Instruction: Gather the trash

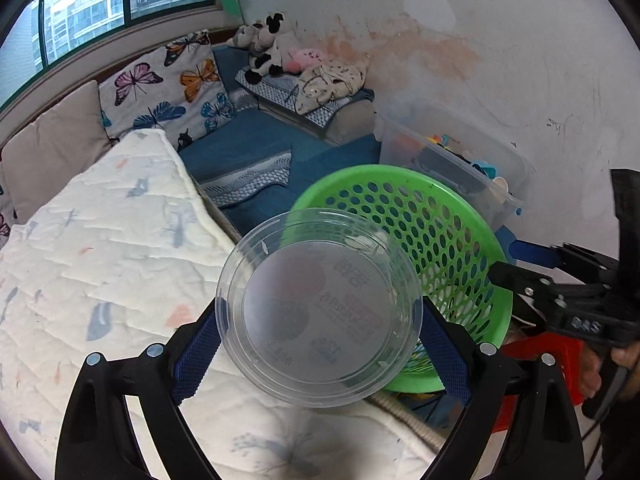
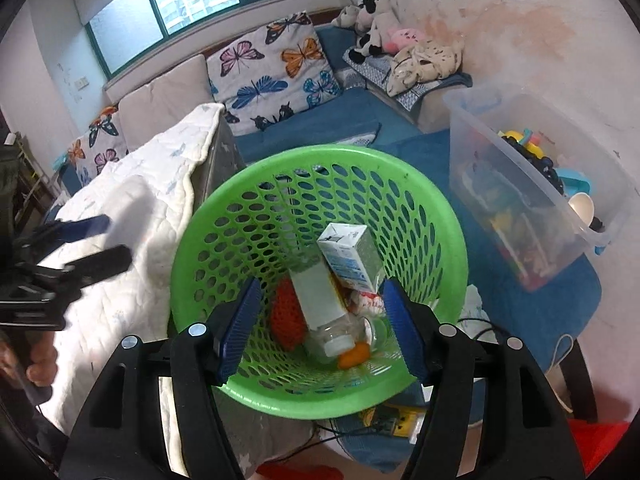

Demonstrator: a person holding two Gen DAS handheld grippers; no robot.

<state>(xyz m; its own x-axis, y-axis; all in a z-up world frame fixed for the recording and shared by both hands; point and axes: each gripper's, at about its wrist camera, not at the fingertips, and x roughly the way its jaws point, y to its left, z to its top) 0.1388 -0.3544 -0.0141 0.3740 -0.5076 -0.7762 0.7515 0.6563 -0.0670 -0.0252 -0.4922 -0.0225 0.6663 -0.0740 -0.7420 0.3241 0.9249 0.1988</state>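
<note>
Two grippers are in use. We hold a clear plastic lid [image 1: 320, 312] in the left gripper [image 1: 320, 330], its blue pads [image 1: 198, 354] pressed against opposite edges of the lid's rim. The lid hangs above the white quilt [image 1: 100, 260] and overlaps the near rim of the green basket [image 1: 496, 264] in the left wrist view; it is not yet over the basket's opening.

The right gripper [image 2: 320, 328] hovers over the basket [image 2: 456, 248] with its jaws spread and nothing between them. Inside the basket we see a milk carton [image 2: 350, 258], a clear bottle [image 2: 324, 304], an orange net [image 2: 286, 316] and a small orange piece [image 2: 354, 354].

Risks from this position, as we judge them:

1. Slip. The lid is thin, smooth and gripped only at its rim. A squeeze that is too light lets it slide out; one that is too hard may bow it and make it spring free.
2. Early release. If we let go before the lid clears the rim, it likely lands on the quilt or drops between quilt and basket.
3. Rim strike. The lid is wide compared with the opening. Carried flat, it may catch the rim and tip the light basket, or rest across the top.
4. Collision. Both grippers crowd the same opening, so we keep the right one clear of the left one's path.
</note>
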